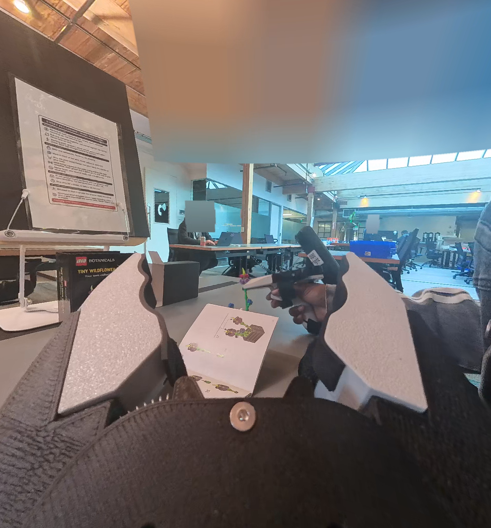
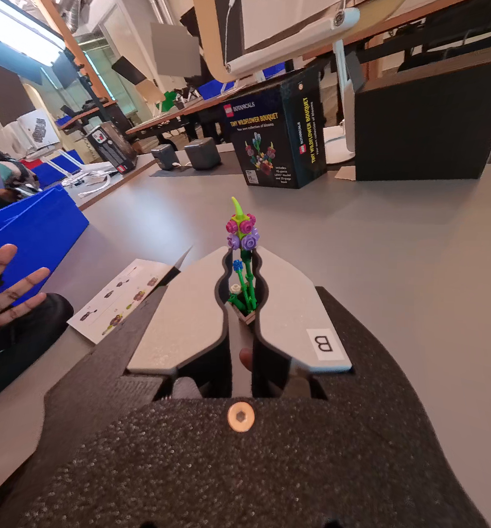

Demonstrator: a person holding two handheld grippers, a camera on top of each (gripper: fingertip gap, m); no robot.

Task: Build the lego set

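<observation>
A small lego flower build, with pink and purple blooms, a lime spike, green stems and a brown pot, stands upright on the grey table. My right gripper is shut on its stems just below the blooms. The left wrist view shows the same right gripper at the flower from the side. My left gripper is wide open and empty, low over the open instruction booklet, which also shows in the right wrist view.
The dark lego set box and a black box stand at the far table edge, with a document stand behind. A blue bin sits left. A person's open hand is at the left edge. Spacing between my two grippers at the tips: around 25 cm.
</observation>
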